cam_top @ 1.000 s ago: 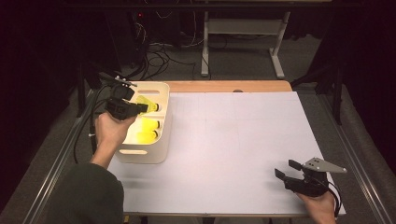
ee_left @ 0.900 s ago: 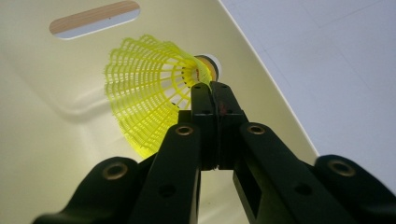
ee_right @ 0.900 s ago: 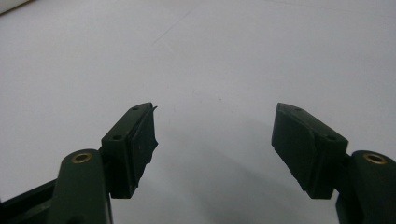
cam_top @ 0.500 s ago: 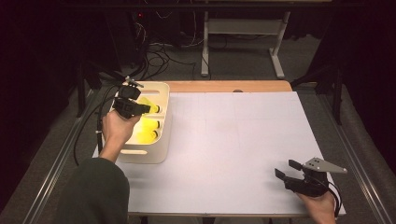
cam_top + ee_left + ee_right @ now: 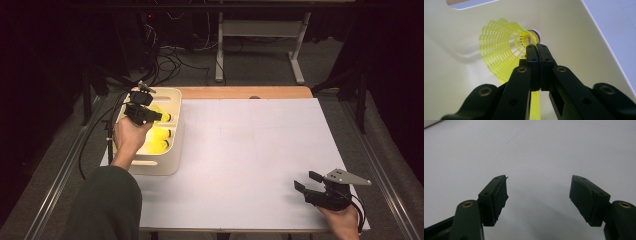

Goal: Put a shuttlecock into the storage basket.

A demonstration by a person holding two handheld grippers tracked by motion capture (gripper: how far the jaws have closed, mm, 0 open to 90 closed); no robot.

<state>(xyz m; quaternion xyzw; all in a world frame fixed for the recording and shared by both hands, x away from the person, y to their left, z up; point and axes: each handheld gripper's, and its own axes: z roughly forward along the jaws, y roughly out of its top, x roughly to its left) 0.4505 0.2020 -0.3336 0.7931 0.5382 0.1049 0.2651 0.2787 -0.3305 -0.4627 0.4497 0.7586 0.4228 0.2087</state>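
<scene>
A cream plastic bin (image 5: 165, 167) stands at the table's left edge with several yellow shuttlecocks (image 5: 159, 146) in it. My left gripper (image 5: 152, 116) reaches down into the bin and is shut on one yellow shuttlecock (image 5: 164, 117). In the left gripper view the jaws of this gripper (image 5: 537, 48) pinch the edge of that shuttlecock's mesh skirt (image 5: 501, 47), and its cork head (image 5: 535, 35) points at the bin's wall (image 5: 579, 50). My right gripper (image 5: 306, 183) rests near the table's front right corner, open, with nothing between its pads (image 5: 499, 195) over the bare white surface.
The white tabletop (image 5: 250, 145) stretches between the bin and the right gripper. A wooden strip (image 5: 240, 93) runs along the far edge. Cables (image 5: 95, 135) trail off the left side; a desk frame (image 5: 260, 45) stands on the floor behind.
My left gripper has moved a little to the right and down into the bin with the shuttlecock. The right gripper has stayed where it was.
</scene>
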